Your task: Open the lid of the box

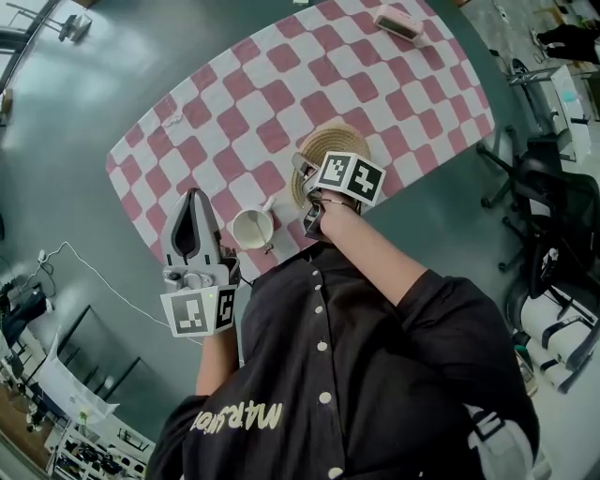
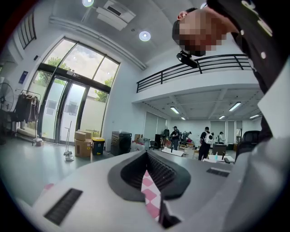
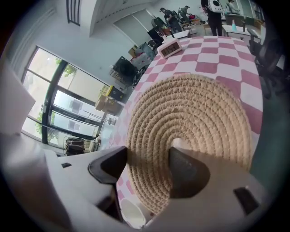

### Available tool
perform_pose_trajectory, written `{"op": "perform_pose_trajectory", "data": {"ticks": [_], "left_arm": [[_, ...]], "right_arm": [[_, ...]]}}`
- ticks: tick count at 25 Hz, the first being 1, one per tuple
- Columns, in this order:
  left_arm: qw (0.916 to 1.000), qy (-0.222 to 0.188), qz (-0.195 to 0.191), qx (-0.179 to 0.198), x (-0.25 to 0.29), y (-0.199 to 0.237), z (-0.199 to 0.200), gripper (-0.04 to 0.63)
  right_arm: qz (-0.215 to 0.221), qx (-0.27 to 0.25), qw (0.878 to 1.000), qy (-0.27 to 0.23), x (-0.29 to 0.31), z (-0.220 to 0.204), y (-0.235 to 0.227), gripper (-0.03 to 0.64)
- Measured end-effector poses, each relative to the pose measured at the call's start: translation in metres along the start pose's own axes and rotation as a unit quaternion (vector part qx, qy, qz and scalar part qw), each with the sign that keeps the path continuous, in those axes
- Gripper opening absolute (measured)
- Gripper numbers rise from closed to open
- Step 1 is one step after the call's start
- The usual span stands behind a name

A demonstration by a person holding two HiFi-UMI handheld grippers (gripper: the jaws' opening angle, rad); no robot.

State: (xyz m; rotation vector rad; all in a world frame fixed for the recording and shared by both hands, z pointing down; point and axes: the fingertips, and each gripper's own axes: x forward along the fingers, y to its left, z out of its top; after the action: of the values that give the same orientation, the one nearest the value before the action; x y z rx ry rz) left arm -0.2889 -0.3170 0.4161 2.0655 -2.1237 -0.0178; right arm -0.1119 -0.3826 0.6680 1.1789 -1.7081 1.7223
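The woven round lid point(image 1: 330, 142) lies near the middle of the checked cloth point(image 1: 281, 66), on the side nearer me. It covers whatever sits beneath, so I can't make out the box body or say whether the lid is off it.

My right gripper point(image 3: 147, 157) is tilted steeply down onto the lid from its 6 o'clock edge. In the right gripper view its jaws are clamped on the lid: one dark pad presses the rim at 8 o'clock, and the other sits against the pale knob point(image 3: 178, 143) at the lid's centre, with woven coil filling the gap between them.

A white cup point(image 1: 251, 229) stands just beside the lid at its 7 o'clock, near the cloth's edge.

My left gripper point(image 1: 194, 199) hangs at the cup's 9 o'clock, close to it but apart, pointing nearly level. Its jaws are closed on nothing; only a sliver of cloth shows past them.

A small pink object point(image 1: 397, 22) rests well apart at the cloth's far end, at 1 o'clock from the lid.
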Motion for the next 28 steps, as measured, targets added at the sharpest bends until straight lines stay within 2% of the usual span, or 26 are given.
{"op": "perform_pose_trajectory", "data": {"ticks": [6, 11, 15, 19, 22, 28], "left_arm": [[0.9998, -0.017, -0.003, 0.007, -0.008, -0.006, 0.013, 0.008], [0.9994, -0.032, -0.002, 0.011, -0.014, -0.010, 0.024, 0.008], [0.9991, -0.042, 0.000, 0.013, -0.020, -0.012, 0.031, 0.008], [0.9987, -0.048, 0.004, 0.013, -0.026, -0.014, 0.035, 0.008], [0.9982, -0.058, 0.006, 0.015, -0.031, -0.015, 0.041, 0.008], [0.9966, -0.078, 0.010, 0.024, -0.039, -0.015, 0.056, 0.008]], "right_arm": [[0.057, -0.058, 0.997, -0.020, -0.026, -0.002, 0.024, 0.295], [0.096, -0.143, 0.984, -0.042, -0.043, -0.006, 0.036, 0.295], [0.120, -0.228, 0.964, -0.067, -0.063, -0.006, 0.044, 0.295], [0.150, -0.290, 0.940, -0.095, -0.084, -0.004, 0.056, 0.295], [0.169, -0.319, 0.925, -0.118, -0.102, 0.001, 0.065, 0.296], [0.219, -0.345, 0.897, -0.169, -0.149, 0.022, 0.087, 0.296]]}}
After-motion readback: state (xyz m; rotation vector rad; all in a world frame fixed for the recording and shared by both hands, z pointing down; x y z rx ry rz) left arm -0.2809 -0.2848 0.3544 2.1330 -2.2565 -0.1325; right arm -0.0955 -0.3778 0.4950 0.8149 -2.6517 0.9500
